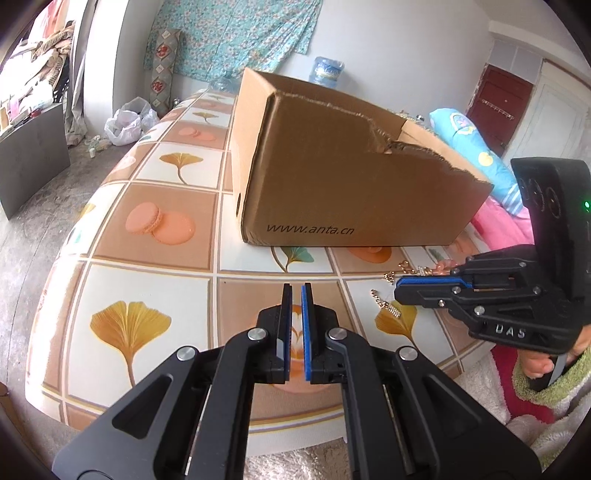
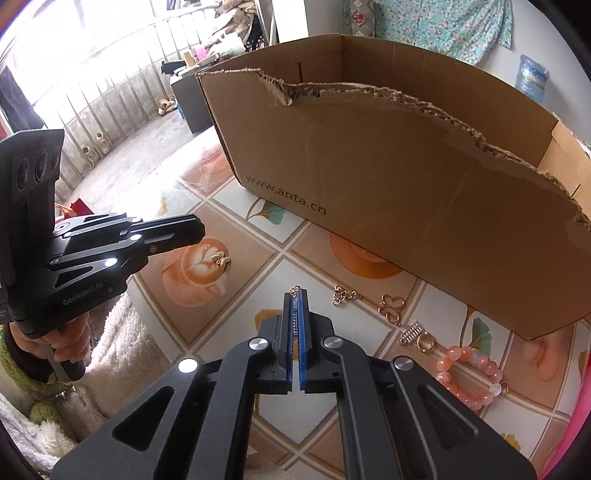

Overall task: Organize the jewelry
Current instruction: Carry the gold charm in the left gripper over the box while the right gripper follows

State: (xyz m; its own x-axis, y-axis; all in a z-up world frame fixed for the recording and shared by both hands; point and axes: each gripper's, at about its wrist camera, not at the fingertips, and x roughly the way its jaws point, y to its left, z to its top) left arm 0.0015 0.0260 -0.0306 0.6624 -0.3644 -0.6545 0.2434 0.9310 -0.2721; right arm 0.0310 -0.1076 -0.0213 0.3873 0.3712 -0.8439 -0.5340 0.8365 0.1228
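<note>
Pinching a rhinestone chain piece (image 2: 294,318) on the table (image 2: 236,317), the right gripper (image 2: 294,295) holds it between its closed pads; the left gripper (image 1: 296,287) hovers nearly closed, empty. Charms, a ring (image 2: 424,340) and a bead bracelet (image 2: 466,373) lie scattered before the cardboard box (image 2: 388,206), so sorting seems barely begun.

Lived-in home: floral wall cloth (image 1: 236,33), piled bedding (image 1: 476,147).

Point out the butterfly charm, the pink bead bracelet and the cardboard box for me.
butterfly charm (image 2: 220,259), right wrist view, its middle.
pink bead bracelet (image 2: 466,373), right wrist view, a bead.
cardboard box (image 2: 369,177), right wrist view, front wall.
</note>
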